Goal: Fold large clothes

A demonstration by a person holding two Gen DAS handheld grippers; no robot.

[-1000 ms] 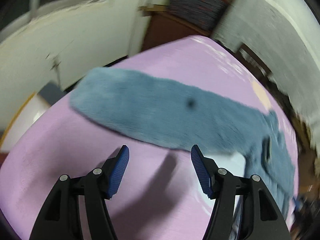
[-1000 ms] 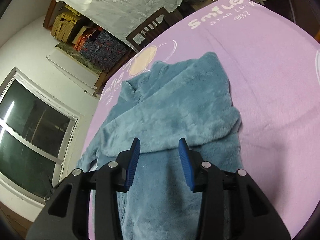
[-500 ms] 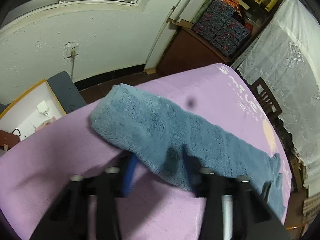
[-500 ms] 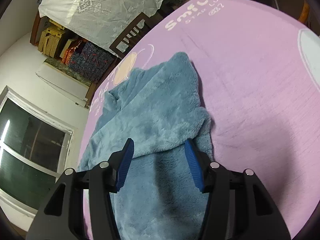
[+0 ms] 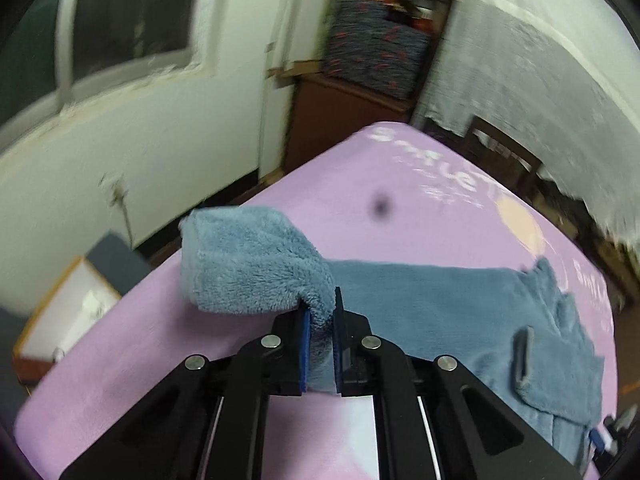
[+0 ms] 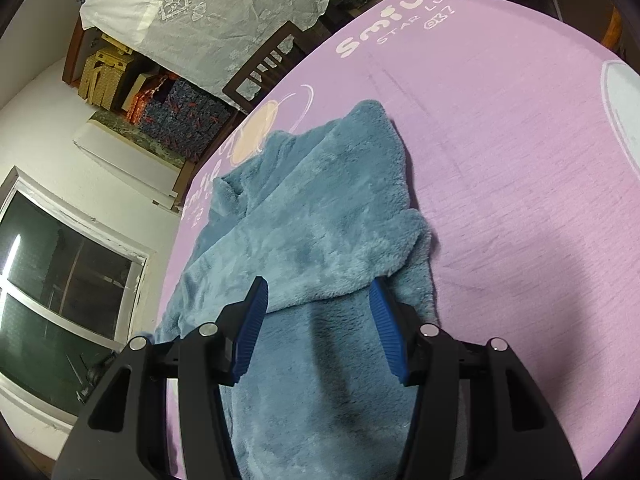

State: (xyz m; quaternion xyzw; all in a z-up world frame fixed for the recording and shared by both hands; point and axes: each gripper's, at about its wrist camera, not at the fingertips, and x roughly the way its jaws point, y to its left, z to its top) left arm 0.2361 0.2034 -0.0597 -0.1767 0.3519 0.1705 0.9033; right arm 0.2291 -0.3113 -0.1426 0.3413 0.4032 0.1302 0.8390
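Observation:
A fluffy blue garment lies on a pink bedsheet, one side folded over its middle. In the left wrist view its long sleeve stretches across the sheet toward the body at the right. My left gripper is shut on the sleeve's end, and the cuff hangs lifted off the sheet to the left of the jaws. My right gripper hovers open just over the folded layer's lower edge, its blue pads standing apart with fleece below them and nothing pinched.
The sheet's left edge drops to the floor, where a white box with an orange rim sits. A window and white wall stand beyond. A dark wooden chair and stacked boxes lie past the bed's far end.
My left gripper went from open above the sheet to shut on the sleeve's end and lifted it. The right gripper widened a little and barely moved.

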